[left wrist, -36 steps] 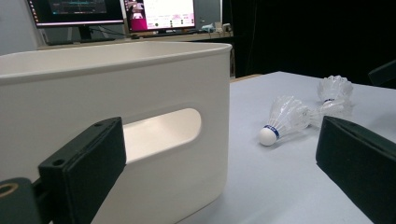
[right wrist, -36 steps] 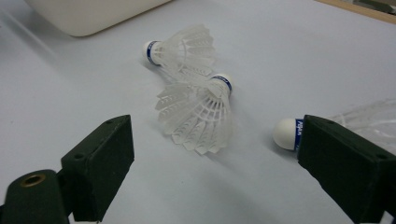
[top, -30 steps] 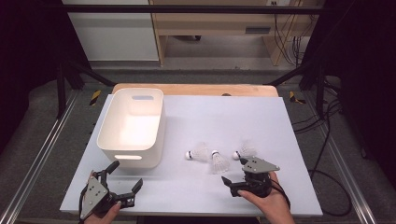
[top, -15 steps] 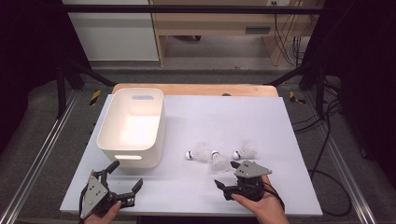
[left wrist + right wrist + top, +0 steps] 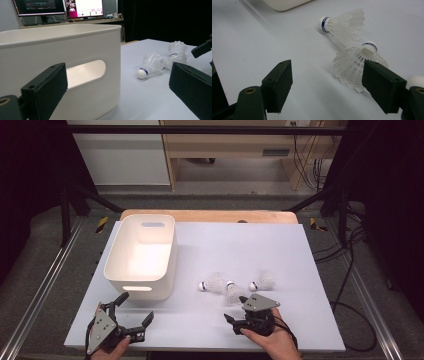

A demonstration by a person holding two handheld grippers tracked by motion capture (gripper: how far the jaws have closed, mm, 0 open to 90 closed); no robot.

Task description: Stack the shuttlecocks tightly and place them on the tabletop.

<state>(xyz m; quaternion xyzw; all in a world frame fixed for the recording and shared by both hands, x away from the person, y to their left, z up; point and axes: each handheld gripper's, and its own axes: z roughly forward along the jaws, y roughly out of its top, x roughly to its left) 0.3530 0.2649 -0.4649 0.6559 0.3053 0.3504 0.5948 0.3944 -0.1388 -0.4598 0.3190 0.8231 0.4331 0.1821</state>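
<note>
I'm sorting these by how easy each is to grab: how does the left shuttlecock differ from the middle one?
The left shuttlecock lies on its side, cork pointing toward the white bin; the middle shuttlecock stands on its skirt, cork up. The left one lies farther from the right gripper; the middle one sits just ahead of its open jaws. Both have white feather-style skirts, white corks and a blue band, and their skirts touch.

2 hand-held grippers (image 5: pixel 134 312) (image 5: pixel 235 309) (jaws apart)

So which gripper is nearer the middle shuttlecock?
Right. The right gripper sits open just in front of the middle shuttlecock; the left gripper is far off, by the white bin.
</note>
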